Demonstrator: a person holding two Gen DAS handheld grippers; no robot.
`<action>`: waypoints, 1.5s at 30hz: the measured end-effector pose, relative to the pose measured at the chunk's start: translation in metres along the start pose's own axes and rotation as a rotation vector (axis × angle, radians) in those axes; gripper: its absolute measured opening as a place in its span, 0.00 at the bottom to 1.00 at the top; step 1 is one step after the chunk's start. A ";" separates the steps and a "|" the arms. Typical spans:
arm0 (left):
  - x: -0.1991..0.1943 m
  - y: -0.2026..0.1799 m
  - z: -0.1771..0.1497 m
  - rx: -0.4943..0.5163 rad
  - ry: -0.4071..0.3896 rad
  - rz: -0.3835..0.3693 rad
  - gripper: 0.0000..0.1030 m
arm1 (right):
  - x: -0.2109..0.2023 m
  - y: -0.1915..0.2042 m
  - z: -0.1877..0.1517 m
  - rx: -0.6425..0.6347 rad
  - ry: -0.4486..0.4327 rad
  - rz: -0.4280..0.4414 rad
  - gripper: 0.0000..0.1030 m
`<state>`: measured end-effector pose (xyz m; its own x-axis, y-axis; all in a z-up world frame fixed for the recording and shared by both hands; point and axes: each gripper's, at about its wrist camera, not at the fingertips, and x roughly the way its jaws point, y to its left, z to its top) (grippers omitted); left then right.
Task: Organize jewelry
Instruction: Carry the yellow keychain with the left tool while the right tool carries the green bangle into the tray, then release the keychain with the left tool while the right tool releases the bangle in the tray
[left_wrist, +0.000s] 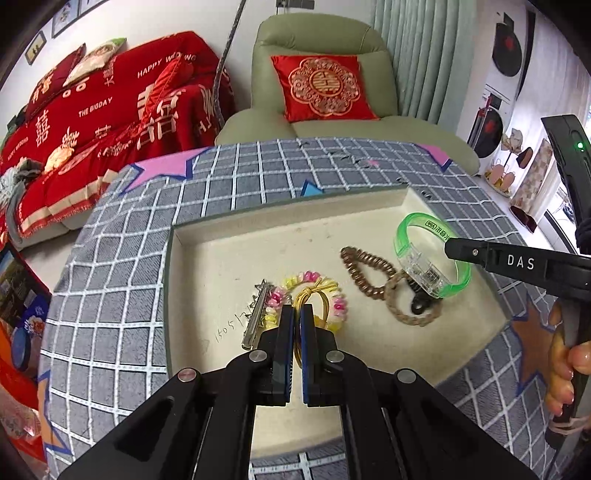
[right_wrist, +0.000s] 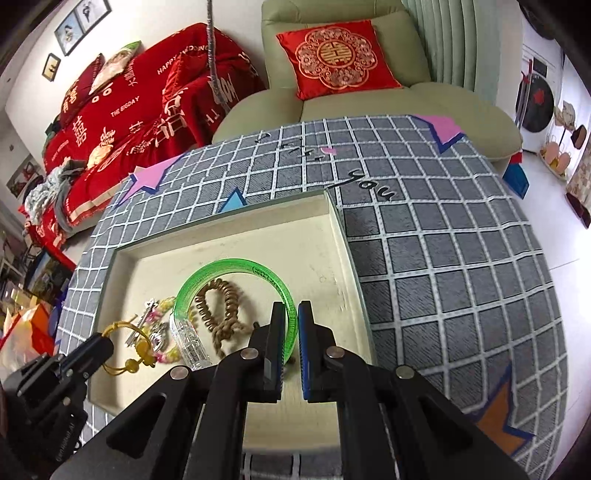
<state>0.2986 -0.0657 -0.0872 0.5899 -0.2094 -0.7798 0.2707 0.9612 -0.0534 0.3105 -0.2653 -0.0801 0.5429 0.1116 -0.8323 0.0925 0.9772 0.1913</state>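
1. Left gripper (left_wrist: 297, 314): jaws nearly closed, pinching the gold cord (left_wrist: 314, 295) at its knotted loop; cord strand runs down the narrow gap between the two fingers.
2. Same cord (right_wrist: 122, 332) seen from the right wrist view: hanging from the left gripper (right_wrist: 101, 341) tip, small yellow bead low on the loop.
3. Right gripper (right_wrist: 291, 317): jaws narrow, clamped on the rim of the green bangle (right_wrist: 236, 267); rim sits between the pads, rest of the ring arcing forward and left.
4. Bangle (left_wrist: 417, 229) tilted up on its clear clasp block, right gripper (left_wrist: 448, 245) tip touching its far-right edge.
5. Tray (left_wrist: 207, 236): cream, shallow, set on a grey checked cloth (left_wrist: 110, 258).
6. In tray, left to right: silver hairpin (left_wrist: 256, 310), pastel bead bracelet (left_wrist: 340, 306) just under the cord, brown coil tie (left_wrist: 365, 269), braided rope loop (left_wrist: 406, 317) touching the bangle's base.
7. Hairpin and bead bracelet touching; coil tie apart from them.
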 end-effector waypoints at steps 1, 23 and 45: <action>0.003 0.001 0.000 -0.003 0.005 0.001 0.14 | 0.004 -0.001 0.000 0.005 0.003 0.000 0.07; 0.026 -0.003 -0.010 0.013 0.068 0.065 0.14 | 0.039 -0.010 -0.010 0.024 0.080 0.027 0.08; 0.010 -0.010 -0.006 0.045 0.056 0.104 0.15 | 0.005 -0.009 -0.013 0.068 0.021 0.141 0.58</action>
<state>0.2972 -0.0760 -0.0980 0.5734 -0.0975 -0.8135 0.2448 0.9679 0.0566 0.3017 -0.2710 -0.0932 0.5373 0.2514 -0.8051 0.0732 0.9370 0.3415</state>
